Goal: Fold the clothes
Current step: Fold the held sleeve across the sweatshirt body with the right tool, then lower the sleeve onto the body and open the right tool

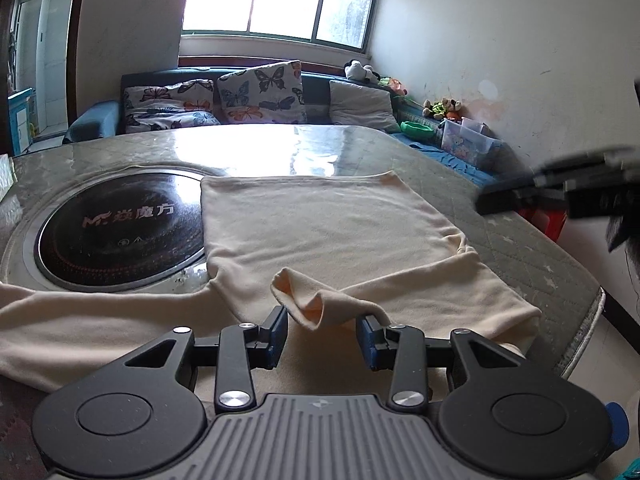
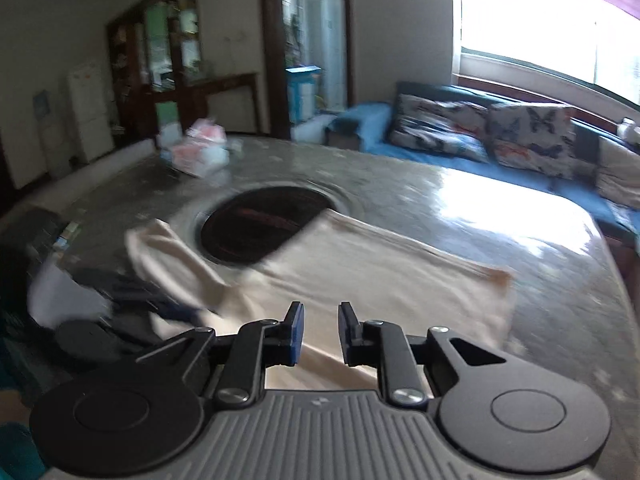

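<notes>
A cream long-sleeved top (image 1: 320,220) lies spread flat on the marbled table (image 1: 280,148), one sleeve stretching off to the left. Its other sleeve is folded back over the body, and the cuff (image 1: 316,304) lies between the fingertips of my left gripper (image 1: 322,320). The jaws stand apart and the cuff rests loosely against the right finger (image 1: 370,336). My right gripper (image 2: 320,322) hovers over the near part of the top (image 2: 380,280), jaws a narrow gap apart with nothing between them. It shows blurred at the right edge (image 1: 486,200) of the left wrist view.
A round black induction hob (image 1: 120,228) is set into the table, partly under the top's left edge. Packets (image 2: 196,152) lie at the table's far side. A blue sofa with butterfly cushions (image 1: 260,92) and a plastic box (image 1: 468,140) stand behind it.
</notes>
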Action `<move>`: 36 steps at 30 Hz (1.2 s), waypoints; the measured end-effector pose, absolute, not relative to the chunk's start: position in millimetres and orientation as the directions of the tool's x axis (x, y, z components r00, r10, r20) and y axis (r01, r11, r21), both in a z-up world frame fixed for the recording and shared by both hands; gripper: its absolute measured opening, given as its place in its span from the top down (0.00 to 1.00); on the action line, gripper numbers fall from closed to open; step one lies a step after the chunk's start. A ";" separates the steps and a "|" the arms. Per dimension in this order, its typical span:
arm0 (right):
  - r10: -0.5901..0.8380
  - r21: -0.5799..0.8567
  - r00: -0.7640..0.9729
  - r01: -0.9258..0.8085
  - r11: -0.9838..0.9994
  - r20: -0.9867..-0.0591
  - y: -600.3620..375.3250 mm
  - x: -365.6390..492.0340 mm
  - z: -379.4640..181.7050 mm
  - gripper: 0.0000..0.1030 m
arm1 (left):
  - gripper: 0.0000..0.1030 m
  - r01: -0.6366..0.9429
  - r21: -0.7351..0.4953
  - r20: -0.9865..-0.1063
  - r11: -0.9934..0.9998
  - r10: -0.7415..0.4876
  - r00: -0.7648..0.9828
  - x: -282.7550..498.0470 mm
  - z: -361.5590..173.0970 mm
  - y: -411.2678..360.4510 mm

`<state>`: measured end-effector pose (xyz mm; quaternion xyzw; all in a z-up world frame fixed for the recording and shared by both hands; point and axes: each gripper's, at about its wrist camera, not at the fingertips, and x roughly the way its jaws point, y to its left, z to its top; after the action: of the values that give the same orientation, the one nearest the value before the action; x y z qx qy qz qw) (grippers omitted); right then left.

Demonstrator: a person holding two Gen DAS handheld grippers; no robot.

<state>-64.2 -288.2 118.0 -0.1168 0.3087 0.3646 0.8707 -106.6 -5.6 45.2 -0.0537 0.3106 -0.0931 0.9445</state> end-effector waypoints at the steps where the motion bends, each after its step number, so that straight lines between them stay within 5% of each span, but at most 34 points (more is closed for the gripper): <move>1: 0.534 0.006 0.556 -0.689 0.724 -0.637 -297.7 -62.7 113.3 0.83 | 0.61 0.145 -0.164 -0.576 0.976 -0.214 0.789 -107.0 45.9 -4.3; 9: 0.437 -0.038 0.546 -0.655 0.755 -0.715 -347.6 -44.0 79.3 0.83 | 0.60 0.098 -0.138 -0.594 0.986 -0.161 0.788 -107.5 50.7 14.3; 29: 0.481 -0.052 0.235 -0.931 0.362 -0.845 -297.9 16.2 56.8 0.83 | 0.57 -0.034 -0.090 -0.671 0.995 -0.035 0.740 -90.4 32.0 49.2; 36: 0.470 -0.047 0.234 -0.926 0.376 -0.851 -306.9 16.1 65.9 0.96 | 0.55 -0.024 -0.074 -0.668 0.997 -0.032 0.743 -91.1 31.1 47.0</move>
<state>16.1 -306.9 65.9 -0.2896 0.3932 0.4779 0.7302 -91.1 47.0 31.1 -0.0388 0.3584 -0.0023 0.9328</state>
